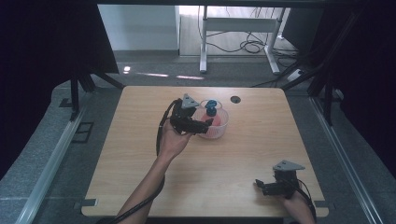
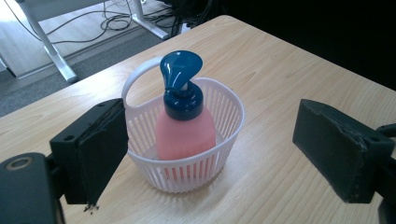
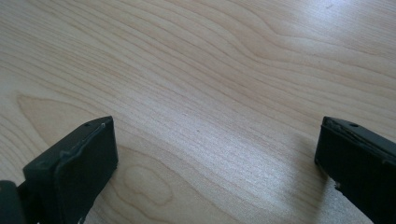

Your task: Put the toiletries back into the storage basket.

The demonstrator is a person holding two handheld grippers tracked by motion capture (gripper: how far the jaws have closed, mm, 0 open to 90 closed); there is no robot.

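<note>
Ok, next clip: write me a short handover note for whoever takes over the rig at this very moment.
Left gripper: open, jaws either side of the white basket, not touching it.
Right gripper: open, holds nothing, low over bare table at the near right corner.
Things: pink pump bottle with blue pump head stands upright inside the basket, toward the table's far middle.
Done: bottle is in the basket.
Left: probably closing on the basket or bottle; which one can't be told yet.

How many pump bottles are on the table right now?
1: the pink pump bottle stands upright inside the white basket, just ahead of the open left gripper.
</note>
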